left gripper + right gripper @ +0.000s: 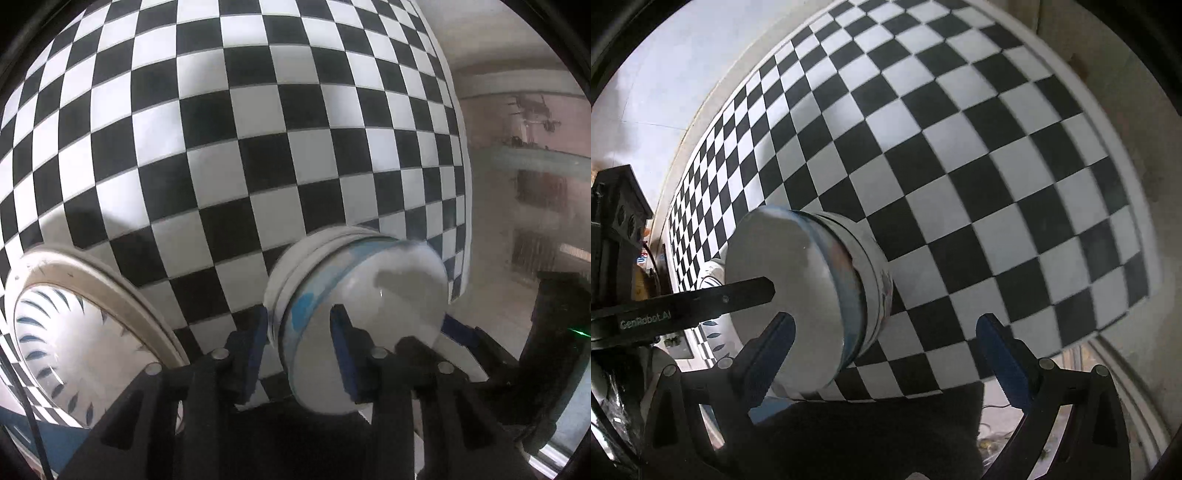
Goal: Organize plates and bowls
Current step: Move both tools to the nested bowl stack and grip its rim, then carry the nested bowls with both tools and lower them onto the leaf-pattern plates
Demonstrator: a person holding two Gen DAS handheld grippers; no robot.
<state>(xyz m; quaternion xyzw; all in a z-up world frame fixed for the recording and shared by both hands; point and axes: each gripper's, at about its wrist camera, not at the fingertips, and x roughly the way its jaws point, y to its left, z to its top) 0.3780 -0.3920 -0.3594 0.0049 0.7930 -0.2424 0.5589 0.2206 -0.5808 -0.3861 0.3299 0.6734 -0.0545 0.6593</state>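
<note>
A stack of bowls stands on the checkered table; the top one is white inside with a blue-patterned outer wall. My left gripper straddles the top bowl's rim, one blue pad outside and one inside, closed on it. A plate with blue leaf marks and a beige rim lies to the left. In the right wrist view the same stack of bowls shows, with the left gripper's finger reaching over it. My right gripper is open and empty beside the stack.
The checkered tablecloth covers the table, whose edge runs along the right. A dark stand stands at far left. The room floor and furniture lie beyond the table's right edge.
</note>
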